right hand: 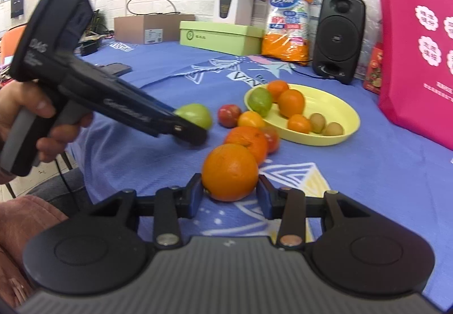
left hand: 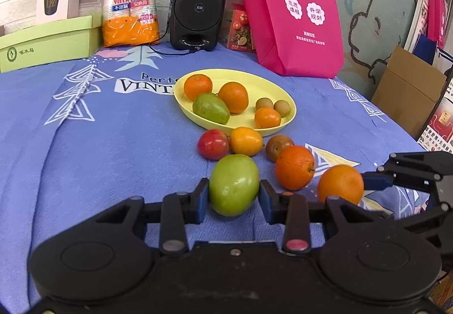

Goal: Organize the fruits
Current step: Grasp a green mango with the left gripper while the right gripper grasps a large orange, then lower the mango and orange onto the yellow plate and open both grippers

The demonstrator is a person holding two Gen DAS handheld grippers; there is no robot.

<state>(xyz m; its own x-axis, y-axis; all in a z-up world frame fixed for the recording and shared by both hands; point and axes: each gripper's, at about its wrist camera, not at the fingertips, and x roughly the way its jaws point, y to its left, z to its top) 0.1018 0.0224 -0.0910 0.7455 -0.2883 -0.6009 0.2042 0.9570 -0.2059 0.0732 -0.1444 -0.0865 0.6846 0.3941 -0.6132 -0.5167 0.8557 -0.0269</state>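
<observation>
— What's the left gripper (left hand: 234,195) got between its fingers?

— A green fruit (left hand: 234,184), smooth and glossy, a bit egg-shaped, with a yellowish patch on its skin. It sits on the blue tablecloth (left hand: 113,149). The blue pads are right at its two sides, closed to its width; I can't tell how firmly they press.

— And the right gripper (right hand: 230,191)?

— Same story with an orange (right hand: 230,171): round, bright, dimpled peel. The fingers flank it closely, resting on the cloth.

— Where's everything else?

— Just beyond those two lie a second orange (left hand: 295,167), a red fruit (left hand: 213,144), a yellow-orange one (left hand: 245,141) and a small brownish one (left hand: 279,147), all bunched near the front edge of the yellow plate (left hand: 269,87). On the plate sit three oranges of different sizes, a green pear-like fruit (left hand: 211,108) and two small tan round ones (left hand: 273,105).

— Behind that?

— A black speaker (left hand: 198,5) and a pink bag (left hand: 291,10).
</observation>
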